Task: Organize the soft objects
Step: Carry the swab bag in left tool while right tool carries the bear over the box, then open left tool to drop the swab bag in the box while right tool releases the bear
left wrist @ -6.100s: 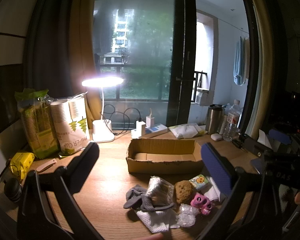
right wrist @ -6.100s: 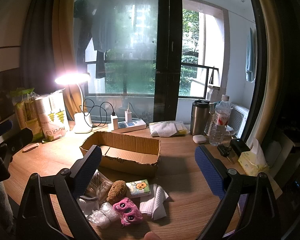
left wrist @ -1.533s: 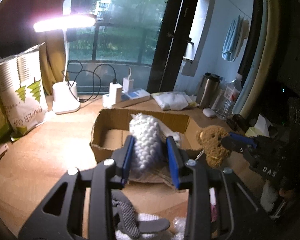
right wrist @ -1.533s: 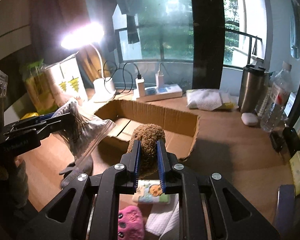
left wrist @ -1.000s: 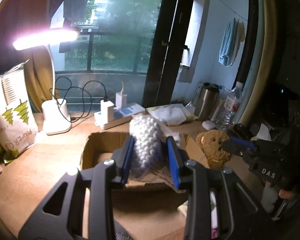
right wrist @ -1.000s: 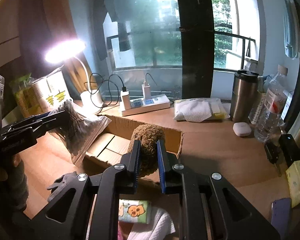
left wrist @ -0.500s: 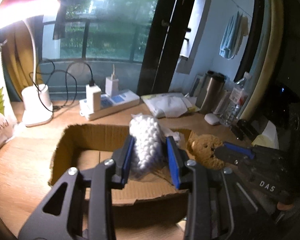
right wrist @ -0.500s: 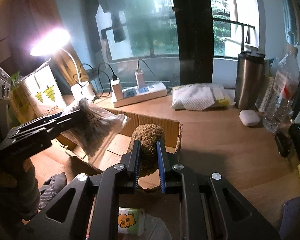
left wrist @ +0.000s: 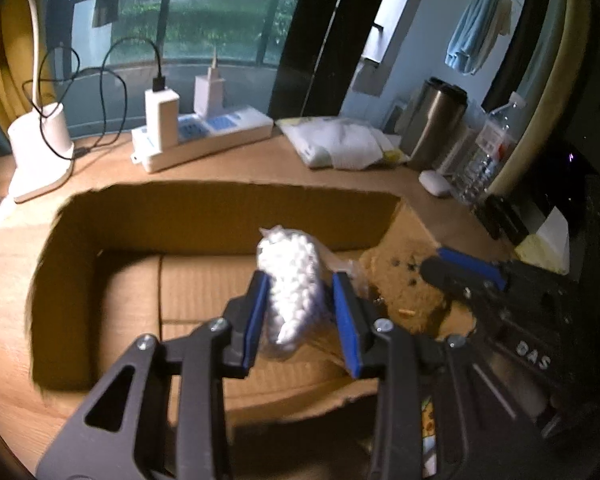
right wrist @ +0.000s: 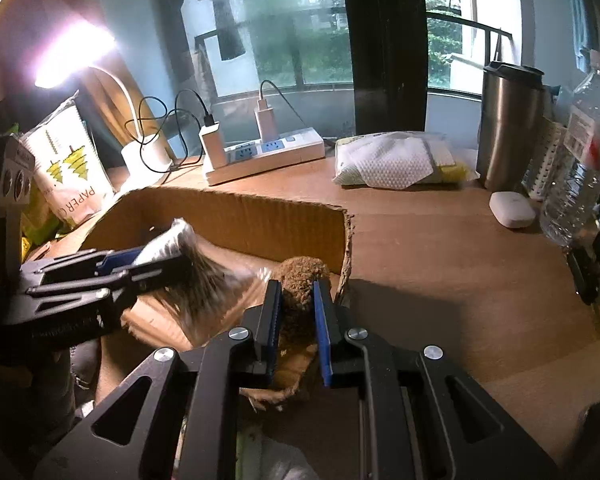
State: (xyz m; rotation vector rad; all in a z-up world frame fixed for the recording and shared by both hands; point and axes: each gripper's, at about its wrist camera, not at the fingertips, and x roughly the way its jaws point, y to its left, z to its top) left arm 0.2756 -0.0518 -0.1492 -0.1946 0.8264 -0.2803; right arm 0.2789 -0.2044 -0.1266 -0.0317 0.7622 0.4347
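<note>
An open cardboard box lies on the wooden desk; it also shows in the right wrist view. My left gripper is shut on a clear plastic bag of white foam beads and holds it inside the box, above its floor. In the right wrist view that gripper and the bag come in from the left. My right gripper is shut on a brown sponge at the box's right end; the sponge shows beside the bag.
A white power strip with chargers and a lamp base stand behind the box. A tissue pack, steel mug, water bottle and white case sit to the right. A paper-cup bag stands left.
Both grippers have moved forward and down over the box with their loads. The bead bag and sponge now hang inside the box instead of in front of it.
</note>
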